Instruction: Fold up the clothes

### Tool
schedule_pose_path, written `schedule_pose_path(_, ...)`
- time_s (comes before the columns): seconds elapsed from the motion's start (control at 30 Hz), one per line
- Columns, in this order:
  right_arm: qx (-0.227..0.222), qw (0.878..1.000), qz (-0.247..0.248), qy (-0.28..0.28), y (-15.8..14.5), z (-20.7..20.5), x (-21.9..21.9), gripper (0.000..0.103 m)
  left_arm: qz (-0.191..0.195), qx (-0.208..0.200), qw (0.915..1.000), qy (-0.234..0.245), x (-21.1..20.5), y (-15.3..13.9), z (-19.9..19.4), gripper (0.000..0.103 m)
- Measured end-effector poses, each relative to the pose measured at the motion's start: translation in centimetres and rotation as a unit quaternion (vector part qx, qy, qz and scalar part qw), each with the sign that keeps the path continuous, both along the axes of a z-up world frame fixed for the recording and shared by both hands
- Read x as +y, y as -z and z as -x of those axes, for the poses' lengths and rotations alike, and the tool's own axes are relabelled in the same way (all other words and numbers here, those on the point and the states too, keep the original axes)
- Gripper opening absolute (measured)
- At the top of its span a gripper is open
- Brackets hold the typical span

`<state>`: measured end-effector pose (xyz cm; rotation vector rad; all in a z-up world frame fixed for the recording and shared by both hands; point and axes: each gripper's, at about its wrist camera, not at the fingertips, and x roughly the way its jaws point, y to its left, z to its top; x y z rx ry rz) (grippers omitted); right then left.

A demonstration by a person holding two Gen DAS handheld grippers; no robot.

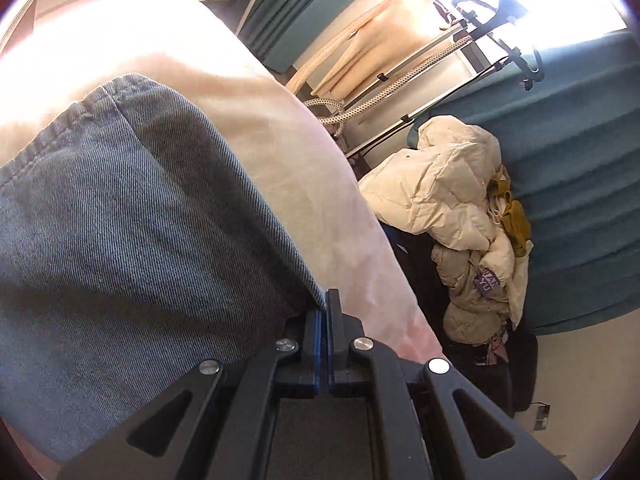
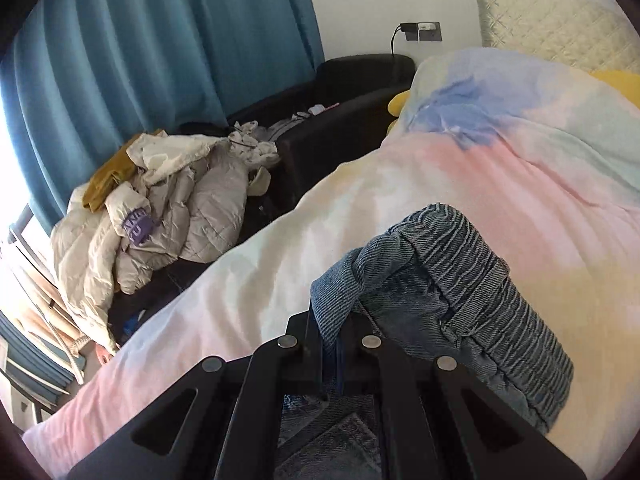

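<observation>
While the left gripper (image 1: 323, 304) pinches the jeans (image 1: 132, 216) with jaws nearly closed, denim drapes over a pastel quilt (image 1: 312, 184). Coats (image 1: 448, 204) pile by teal curtains (image 1: 572, 168). From the right wrist, the right gripper (image 2: 329, 330) clamps the jeans' edge beside the elastic waistband (image 2: 500, 280), on the quilt.

Blue-grey denim jeans (image 2: 452, 280) with twill weave; pastel pink, yellow and blue tie-dye duvet (image 2: 500, 152); teal curtain (image 2: 160, 40); cream puffer jacket (image 1: 440, 192).
</observation>
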<state>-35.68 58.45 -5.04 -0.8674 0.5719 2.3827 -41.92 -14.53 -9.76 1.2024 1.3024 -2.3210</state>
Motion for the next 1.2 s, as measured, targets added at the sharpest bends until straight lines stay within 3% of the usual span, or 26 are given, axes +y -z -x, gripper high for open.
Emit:
schedule_pose_path(0.1, -0.017, 1.0, -0.001, -0.019, 2.5, 1.5, 0.2, 0.003, 0.007, -0.019, 0.9998, 0.0, -0.1, 2.2, 1.3, 0.001)
schedule_pose_path(0.23, -0.029, 0.998, -0.005, -0.049, 3.2, 1.9, 0.2, 0.006, -0.004, 0.013, 0.9997, 0.02, -0.6, 2.2, 0.6, 0.007)
schedule_pose_path(0.3, -0.025, 0.997, 0.005, -0.067, 2.4, 1.3, 0.4, 0.01, -0.009, 0.044, 0.9983, 0.038, -0.6, 1.0, -0.8, 0.022)
schedule_pose_path(0.37, -0.016, 0.997, 0.014, -0.08, 1.3, -0.2, 0.8, 0.018, -0.012, 0.065, 0.996, 0.06, -0.5, -0.3, -2.5, 0.051)
schedule_pose_path(0.4, -0.012, 0.996, 0.02, -0.084, 0.7, -1.0, 1.0, 0.024, -0.016, 0.073, 0.9947, 0.07, -0.5, -0.8, -3.5, 0.053)
schedule_pose_path(0.53, 0.01, 0.994, 0.043, -0.096, -1.2, -5.5, 1.8, 0.034, -0.044, 0.072, 0.9906, 0.108, -0.5, -1.4, -8.6, 0.054)
schedule_pose_path(0.67, 0.02, 0.993, 0.071, -0.095, -1.6, -10.9, 2.5, 0.041, -0.079, 0.053, 0.9854, 0.141, -0.5, 0.7, -13.5, 0.054)
schedule_pose_path(0.83, 0.034, 0.984, 0.16, -0.073, 0.6, -16.9, 4.0, 0.058, -0.118, 0.023, 0.9852, 0.122, -1.3, 4.6, -17.4, 0.054)
schedule_pose_path(0.9, 0.041, 0.977, 0.204, -0.055, 1.9, -19.1, 4.8, 0.066, -0.141, 0.008, 0.9837, 0.111, -1.5, 5.9, -18.0, 0.054)
schedule_pose_path(1.03, 0.065, 0.956, 0.285, -0.018, 6.0, -22.4, 5.7, 0.076, -0.168, 0.024, 0.9823, 0.08, -1.9, 7.0, -19.1, 0.054)
schedule_pose_path(1.2, 0.12, 0.926, 0.359, 0.003, 11.6, -24.1, 6.3, 0.076, -0.195, 0.035, 0.979, 0.046, -2.2, 8.1, -17.7, 0.054)
